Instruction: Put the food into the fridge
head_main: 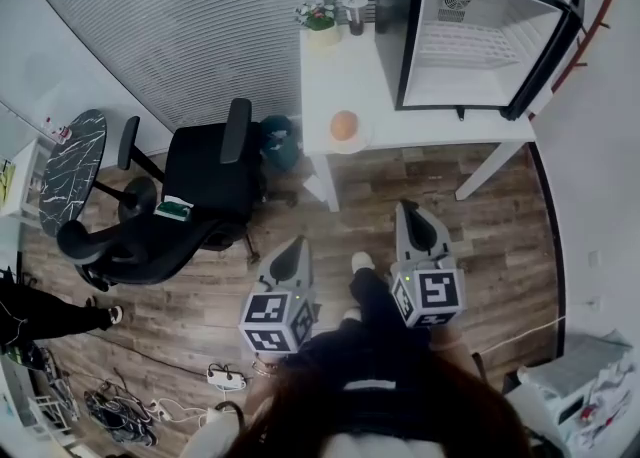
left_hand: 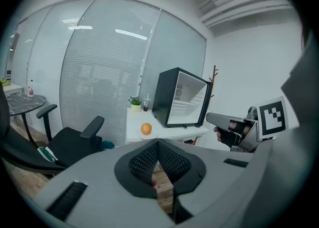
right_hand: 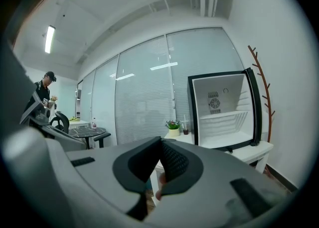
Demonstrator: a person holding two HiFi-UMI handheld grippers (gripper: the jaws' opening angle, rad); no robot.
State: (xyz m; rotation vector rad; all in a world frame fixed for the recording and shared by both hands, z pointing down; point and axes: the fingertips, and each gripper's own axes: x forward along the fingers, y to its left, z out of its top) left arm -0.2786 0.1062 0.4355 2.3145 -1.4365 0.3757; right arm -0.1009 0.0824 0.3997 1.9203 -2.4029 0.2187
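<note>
stands back from the white table [head_main: 345, 66] in the upper middle of the head view, with a stretch of wooden floor [head_main: 200, 316] between. holds the left gripper [head_main: 295, 248] and the right gripper [head_main: 410, 214] low in the lower middle of that frame, both aimed toward the table and well apart from everything on it. shows both claws clenched and empty in their own gripper views, with jaws pressed tip to tip and only floor and table beyond. places the food, an orange [head_main: 344, 125], on a small plate [head_main: 348, 147] near the front edge of the table, just above the centre of the head view and left of the fridge [head_main: 480, 46]. places the fridge at the upper right, with its door [head_main: 550, 58] swung open to the right and white shelves bare as far as can be made out. adds a potted plant [head_main: 320, 16] and a dark cup [head_main: 355, 16] at the back of the table, and a black office chair [head_main: 205, 181] at the left of the frame. reads as the approach step, with no pickup yet. calls next for stepping closer, opening one claw wide enough for the fruit, bringing the jaws round the orange, and closing gently so as not to roll it off the plate. calls then for a lift and a carry rightward into the open compartment, with no door work needed.
</note>
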